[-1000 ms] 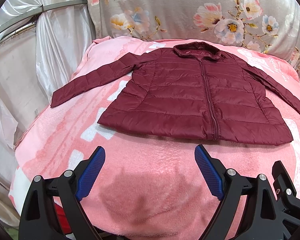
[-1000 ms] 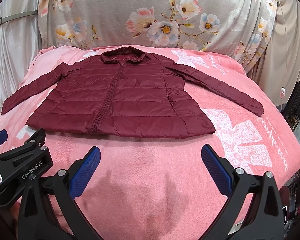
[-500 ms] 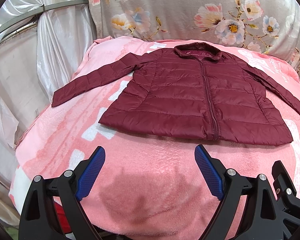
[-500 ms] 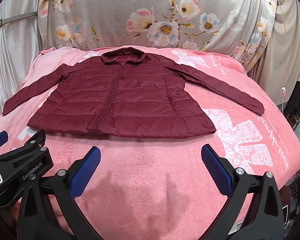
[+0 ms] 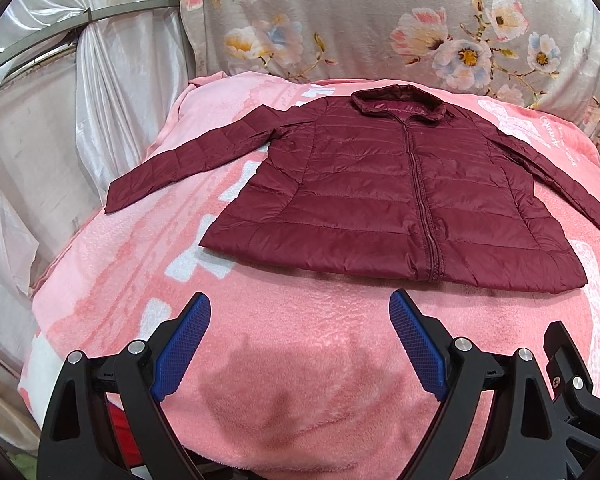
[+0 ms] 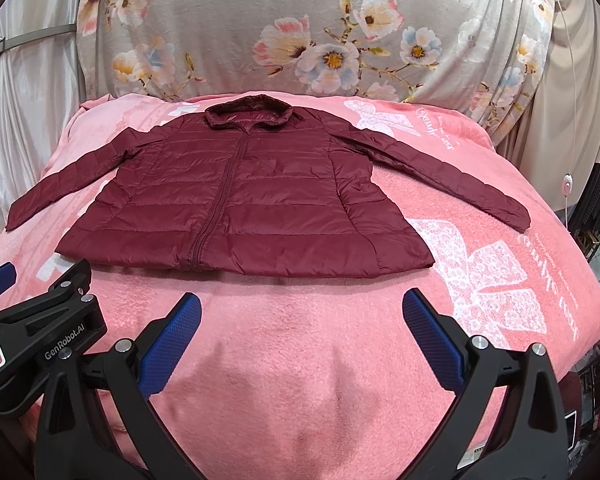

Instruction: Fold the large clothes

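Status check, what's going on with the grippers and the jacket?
Left gripper and right gripper open, empty. Maroon puffer jacket flat, zipped, sleeves spread on pink blanket. Nothing in the way.

The jacket (image 6: pixel 244 200) is plain dark maroon, quilted in horizontal bands, its zip the same maroon. The blanket (image 6: pixel 300 360) under it is salmon pink with white bow prints and white lettering. The backdrop cloth (image 6: pixel 300 28) is grey with pink, white and pale-blue flowers. Both grippers are black with blue textured pads (image 5: pixel 418 344).

The jacket (image 5: pixel 380 200) has its right sleeve cut off at the left wrist view's edge.
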Demonstrator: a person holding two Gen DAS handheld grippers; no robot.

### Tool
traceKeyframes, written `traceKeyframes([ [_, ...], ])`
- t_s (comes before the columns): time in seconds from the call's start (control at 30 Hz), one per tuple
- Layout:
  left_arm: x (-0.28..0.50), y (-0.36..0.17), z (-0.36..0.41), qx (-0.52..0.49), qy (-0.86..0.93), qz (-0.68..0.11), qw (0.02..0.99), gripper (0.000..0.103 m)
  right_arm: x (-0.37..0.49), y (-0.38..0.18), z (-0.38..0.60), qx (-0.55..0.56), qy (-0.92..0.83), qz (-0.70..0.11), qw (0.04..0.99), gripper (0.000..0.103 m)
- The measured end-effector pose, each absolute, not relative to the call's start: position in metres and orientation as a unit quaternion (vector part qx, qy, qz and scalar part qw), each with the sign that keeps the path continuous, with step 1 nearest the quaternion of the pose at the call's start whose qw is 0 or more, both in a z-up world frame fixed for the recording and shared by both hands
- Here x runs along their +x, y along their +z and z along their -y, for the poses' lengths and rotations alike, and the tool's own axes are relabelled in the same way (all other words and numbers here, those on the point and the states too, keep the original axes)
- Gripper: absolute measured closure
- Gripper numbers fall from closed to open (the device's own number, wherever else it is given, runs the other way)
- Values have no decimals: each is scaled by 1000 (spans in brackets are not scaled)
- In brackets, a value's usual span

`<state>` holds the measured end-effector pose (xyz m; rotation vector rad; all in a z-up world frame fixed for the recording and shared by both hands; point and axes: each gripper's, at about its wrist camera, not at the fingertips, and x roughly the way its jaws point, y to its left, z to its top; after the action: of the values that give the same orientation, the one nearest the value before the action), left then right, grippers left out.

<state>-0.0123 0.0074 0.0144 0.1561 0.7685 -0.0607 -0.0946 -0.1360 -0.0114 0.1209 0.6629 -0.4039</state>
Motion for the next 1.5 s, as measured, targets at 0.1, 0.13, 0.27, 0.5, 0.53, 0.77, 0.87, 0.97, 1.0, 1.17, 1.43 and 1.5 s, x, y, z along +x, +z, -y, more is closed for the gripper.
traceKeyframes([
  [0.1,-13,15,-8,76,-29,-374,924,15,-95,-11,136,60,-196,-322,924,5],
  [0.13,-13,15,-8,76,-29,-374,924,15,-93,-12,136,61,-195,-323,924,5],
  [0.27,-13,16,-9,75,-30,-375,923,15,-93,-12,134,59,-196,-323,924,5],
  [0.5,-13,15,-8,76,-30,-375,924,15,-94,-11,135,59,-196,-322,924,5],
  [0.53,-13,15,-8,76,-30,-374,924,15,-94,-11,135,60,-196,-323,924,5],
  [0.77,-14,15,-9,77,-32,-374,924,15,-94,-12,135,59,-196,-322,924,5],
  [0.87,-17,14,-12,81,-39,-374,923,15,-94,-12,135,61,-198,-322,924,5],
  [0.97,-18,13,-10,84,-44,-373,923,15,-95,-12,136,61,-200,-321,924,5],
  [1.0,-20,12,-10,85,-46,-373,923,15,-95,-13,137,62,-201,-321,923,5],
  [1.17,-17,11,-2,91,-46,-375,921,15,-97,-14,141,67,-200,-323,922,5],
  [1.43,-9,6,4,95,-44,-383,918,15,-92,-20,147,72,-198,-329,921,5],
  [1.5,-6,4,5,96,-44,-385,917,15,-90,-22,148,72,-198,-331,920,5],
])
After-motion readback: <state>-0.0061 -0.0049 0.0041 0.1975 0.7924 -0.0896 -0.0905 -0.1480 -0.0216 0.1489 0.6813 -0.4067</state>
